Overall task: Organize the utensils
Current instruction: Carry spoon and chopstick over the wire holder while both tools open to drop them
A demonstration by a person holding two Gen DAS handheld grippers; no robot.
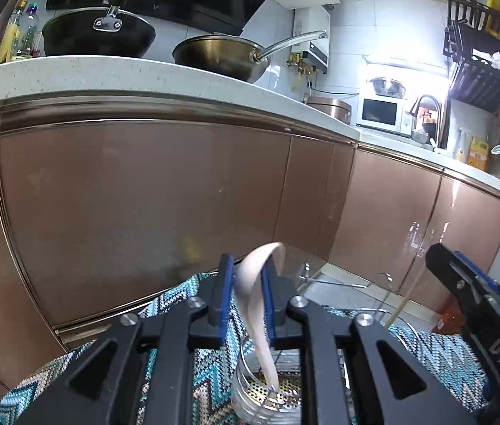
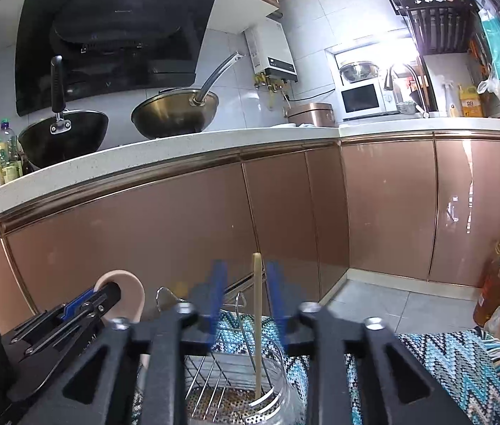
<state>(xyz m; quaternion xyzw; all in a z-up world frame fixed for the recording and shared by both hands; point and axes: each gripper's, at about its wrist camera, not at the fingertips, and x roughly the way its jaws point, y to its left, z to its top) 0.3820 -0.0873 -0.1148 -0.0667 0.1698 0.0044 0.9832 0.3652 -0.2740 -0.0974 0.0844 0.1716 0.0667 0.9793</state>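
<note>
While wire rack (image 2: 211, 364) crowds holder (image 2: 271, 389), both tools slack: spoon (image 1: 253, 283), chopstick (image 2: 257, 318).

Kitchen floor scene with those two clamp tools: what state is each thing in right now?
Pale pink plastic spoon: upright, bowl end up, handle down in the holder.
Thin wooden chopstick: upright in the holder, tip on its bottom.
Round perforated metal utensil holder: standing on the mat.
Blue zigzag woven mat: lying flat.
Left gripper: open around the spoon.
Right gripper: open around the chopstick.
</note>
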